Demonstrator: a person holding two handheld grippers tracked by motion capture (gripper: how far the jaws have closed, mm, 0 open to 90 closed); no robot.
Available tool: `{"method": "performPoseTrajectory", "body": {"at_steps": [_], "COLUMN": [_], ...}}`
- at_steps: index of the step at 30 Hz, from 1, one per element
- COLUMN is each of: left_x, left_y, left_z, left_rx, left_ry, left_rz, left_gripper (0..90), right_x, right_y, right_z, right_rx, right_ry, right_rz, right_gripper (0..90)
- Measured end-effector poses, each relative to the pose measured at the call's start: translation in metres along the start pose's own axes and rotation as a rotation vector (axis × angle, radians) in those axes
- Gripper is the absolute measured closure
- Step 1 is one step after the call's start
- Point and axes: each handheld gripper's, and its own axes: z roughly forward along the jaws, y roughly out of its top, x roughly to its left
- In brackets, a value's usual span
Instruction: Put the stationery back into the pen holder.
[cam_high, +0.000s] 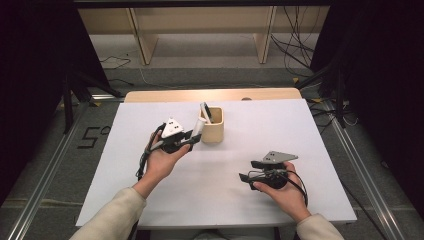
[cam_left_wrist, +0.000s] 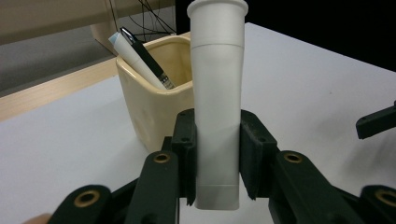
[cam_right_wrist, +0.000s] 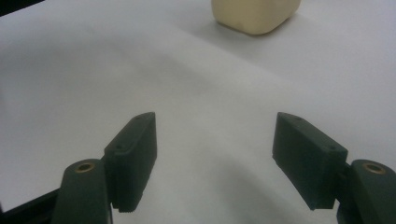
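A white tube (cam_left_wrist: 218, 102) is clamped upright between the pads of the left hand-held gripper (cam_left_wrist: 218, 163), just beside a cream holder cup (cam_left_wrist: 154, 116) in which a pen (cam_left_wrist: 144, 58) is leaned. The right hand-held gripper (cam_right_wrist: 226, 163) is held spread and unloaded above the white surface (cam_right_wrist: 210, 84).

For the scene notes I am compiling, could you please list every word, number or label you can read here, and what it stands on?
"5°": dark marking on the grey floor left of the table, as well as it can be read.
Black pen in the cream holder: small print near its tip, too small to read.
White tube in the left gripper: no text visible.
Right gripper: no text.
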Motion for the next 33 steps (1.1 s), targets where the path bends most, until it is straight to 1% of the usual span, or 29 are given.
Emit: {"method": "performPoseTrajectory", "body": {"at_steps": [4, 10, 17, 20, 23, 28, 33], "left_x": [0.000, 0.002, 0.001, 0.000, 0.001, 0.001, 0.001], "left_y": [0.006, 0.014, 0.020, 0.022, 0.025, 0.027, 0.030], "left_z": [0.002, 0.009, 0.017, 0.020, 0.022, 0.026, 0.029], "left_rx": [-0.014, -0.022, -0.028, -0.035, -0.035, -0.046, -0.048], "left_ry": [-0.001, 0.000, -0.001, -0.001, -0.002, 0.000, 0.002], "left_rz": [0.000, -0.001, 0.004, -0.002, 0.007, -0.004, -0.001], "left_gripper": [70.6, 70.6, 70.6, 70.6, 70.6, 70.6, 70.7], "right_x": [0.000, 0.000, -0.001, -0.001, 0.000, -0.001, -0.001], "right_y": [0.000, 0.000, 0.000, 0.000, -0.001, -0.001, -0.001], "right_z": [0.000, 0.000, 0.000, 0.000, 0.001, 0.001, 0.001], "right_rx": [0.003, 0.005, 0.004, 0.004, 0.004, 0.003, 0.005], "right_ry": [0.001, 0.001, 0.002, 0.002, 0.003, 0.004, 0.003], "right_rz": [0.000, 0.002, 0.004, 0.005, 0.003, 0.004, 0.005], "right_gripper": [31.7, 31.7, 31.7, 31.7, 31.7, 31.7, 31.7]}}
